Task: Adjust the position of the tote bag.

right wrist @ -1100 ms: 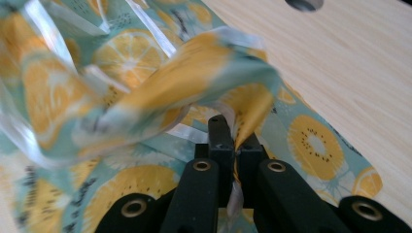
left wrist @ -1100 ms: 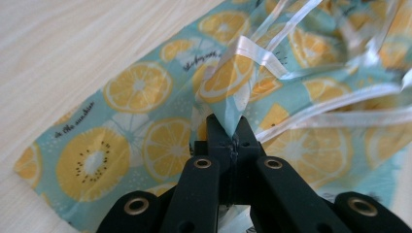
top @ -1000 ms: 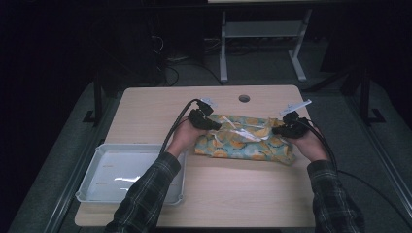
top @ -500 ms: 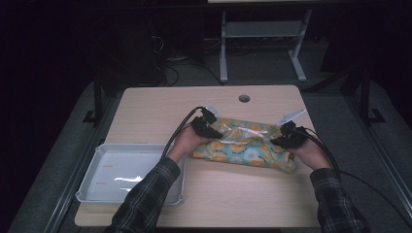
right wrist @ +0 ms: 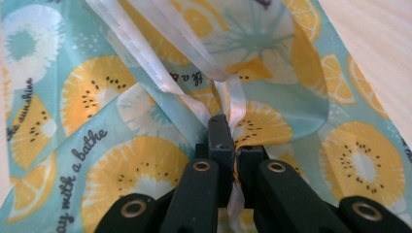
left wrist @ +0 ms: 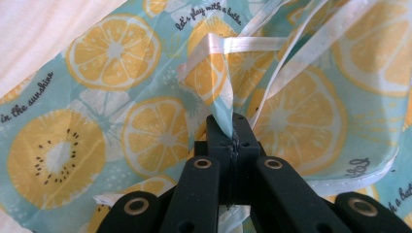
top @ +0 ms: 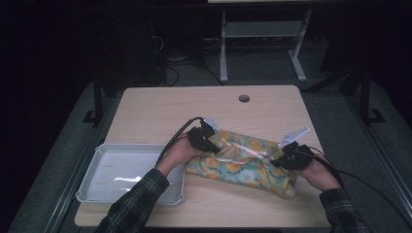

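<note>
Claws [top: 210, 141] [top: 286, 156] pinch fruit-print cloth [top: 243, 167] beside tray [top: 97, 167].

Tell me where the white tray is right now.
In the high view the white tray sits on the table's near-left corner, just left of the fruit-print cloth, with the person's left forearm crossing its right edge.

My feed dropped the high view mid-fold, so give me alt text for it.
A person's two hands each pinch a fruit-print cloth on a light wooden table: the left hand-held gripper is shut on its left end, the right hand-held gripper on its right end. A white tray sits at the table's front left corner.
</note>
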Tool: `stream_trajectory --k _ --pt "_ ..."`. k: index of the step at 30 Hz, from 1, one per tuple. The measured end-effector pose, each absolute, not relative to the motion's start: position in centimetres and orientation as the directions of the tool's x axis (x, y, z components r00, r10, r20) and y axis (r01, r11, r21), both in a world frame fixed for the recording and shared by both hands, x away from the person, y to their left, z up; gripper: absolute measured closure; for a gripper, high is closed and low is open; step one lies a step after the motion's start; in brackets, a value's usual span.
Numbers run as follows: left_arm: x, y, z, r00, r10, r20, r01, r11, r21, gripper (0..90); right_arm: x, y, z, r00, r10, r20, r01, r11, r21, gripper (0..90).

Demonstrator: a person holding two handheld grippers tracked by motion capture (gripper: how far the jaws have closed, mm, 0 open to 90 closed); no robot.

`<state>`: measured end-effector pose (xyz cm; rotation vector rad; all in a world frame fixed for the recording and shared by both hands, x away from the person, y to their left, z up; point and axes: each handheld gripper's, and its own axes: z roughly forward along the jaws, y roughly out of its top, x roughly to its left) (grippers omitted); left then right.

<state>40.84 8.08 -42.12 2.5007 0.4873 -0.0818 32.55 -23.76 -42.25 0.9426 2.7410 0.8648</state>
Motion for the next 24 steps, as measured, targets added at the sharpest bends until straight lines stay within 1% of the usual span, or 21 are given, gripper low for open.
stream_trajectory --k 3,8,12,16,19,24 --pt "39.8 8.3 -42.0 0.938 0.298 -0.18 0.347 -0.777 0.525 89.7 31.4 -23.8 -42.4 -0.805 0.587 0.083 0.526 0.643 0.557 88.8" --pt "39.6 8.5 -42.0 0.93 0.304 -0.206 0.368 -0.756 0.542 89.4 31.0 -24.1 -42.2 -0.804 0.587 0.094 0.529 0.634 0.564 88.3" --pt "40.4 9.0 -41.7 0.913 0.338 -0.23 0.408 -0.712 0.572 89.2 31.6 -24.5 -41.9 -0.787 0.609 0.097 0.542 0.609 0.58 88.1" --pt "41.0 9.0 -41.7 0.903 0.359 -0.236 0.428 -0.7 0.572 89.0 32.2 -24.8 -41.8 -0.778 0.62 0.099 0.548 0.595 0.588 88.0" --pt "42.0 8.7 -42.3 0.885 0.399 -0.239 0.462 -0.698 0.547 88.7 33.2 -25.0 -42.2 -0.762 0.639 0.105 0.571 0.586 0.575 87.6" --pt "42.8 8.5 -43.3 0.866 0.427 -0.261 0.498 -0.689 0.526 88.5 34.0 -25.3 -43.0 -0.747 0.655 0.115 0.596 0.583 0.553 86.9"
